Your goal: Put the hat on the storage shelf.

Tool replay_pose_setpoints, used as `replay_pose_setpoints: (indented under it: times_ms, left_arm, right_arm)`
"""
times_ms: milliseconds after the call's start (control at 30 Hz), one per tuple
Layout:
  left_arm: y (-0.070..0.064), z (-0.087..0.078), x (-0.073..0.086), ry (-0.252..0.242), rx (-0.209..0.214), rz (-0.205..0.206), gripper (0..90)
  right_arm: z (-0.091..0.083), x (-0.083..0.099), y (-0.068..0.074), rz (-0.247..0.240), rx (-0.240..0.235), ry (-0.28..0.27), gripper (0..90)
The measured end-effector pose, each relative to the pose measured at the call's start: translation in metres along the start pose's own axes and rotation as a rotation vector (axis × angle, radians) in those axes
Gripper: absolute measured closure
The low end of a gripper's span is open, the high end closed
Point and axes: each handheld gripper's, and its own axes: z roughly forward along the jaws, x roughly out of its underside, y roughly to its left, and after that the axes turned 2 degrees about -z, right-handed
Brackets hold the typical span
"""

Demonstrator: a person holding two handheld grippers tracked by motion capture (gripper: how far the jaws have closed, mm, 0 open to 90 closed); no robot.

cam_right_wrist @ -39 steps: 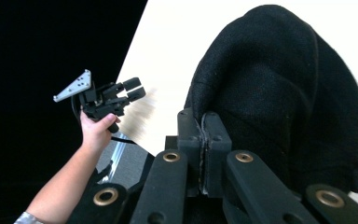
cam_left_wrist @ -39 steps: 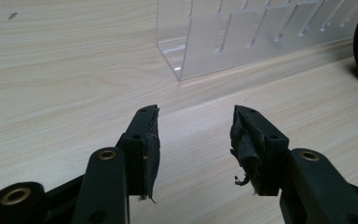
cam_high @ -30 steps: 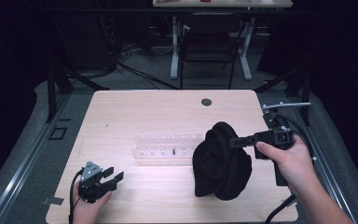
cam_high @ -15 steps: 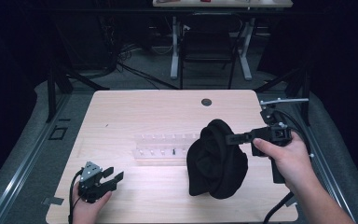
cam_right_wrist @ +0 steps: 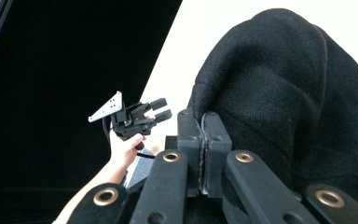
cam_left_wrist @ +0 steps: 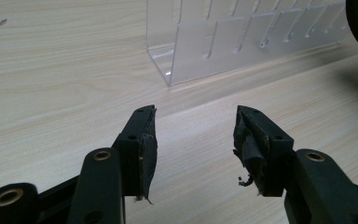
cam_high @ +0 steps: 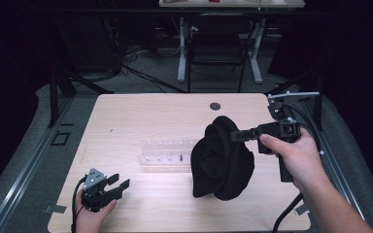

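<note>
My right gripper point(cam_high: 238, 134) has its jaws clamped on the black cloth point(cam_high: 222, 160), which hangs over the right side of the surface point(cam_high: 141, 114). My left gripper point(cam_high: 114, 187) waits near me, jaws apart. I think I should next bring it to the cloth's loose end.

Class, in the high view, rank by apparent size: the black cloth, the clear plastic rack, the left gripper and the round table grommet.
1. black cloth
2. clear plastic rack, partly hidden behind the cloth
3. left gripper
4. round table grommet
</note>
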Motion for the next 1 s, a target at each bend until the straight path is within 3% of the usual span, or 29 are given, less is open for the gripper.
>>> replay_pose_setpoints:
  times_ms: [233,500,1000]
  left_arm:
    - [-0.005,-0.001,-0.002,-0.004,0.016,0.010,48.6]
    - [-0.014,-0.002,-0.004,-0.011,0.032,0.061,48.6]
    - [-0.011,-0.004,-0.002,-0.011,0.042,0.045,48.7]
  right_arm:
    - [0.001,-0.008,0.008,-0.015,-0.007,-0.015,88.6]
    - [0.012,-0.018,0.014,-0.010,-0.024,-0.024,88.6]
    - [0.035,-0.034,0.022,-0.004,-0.049,-0.020,88.5]
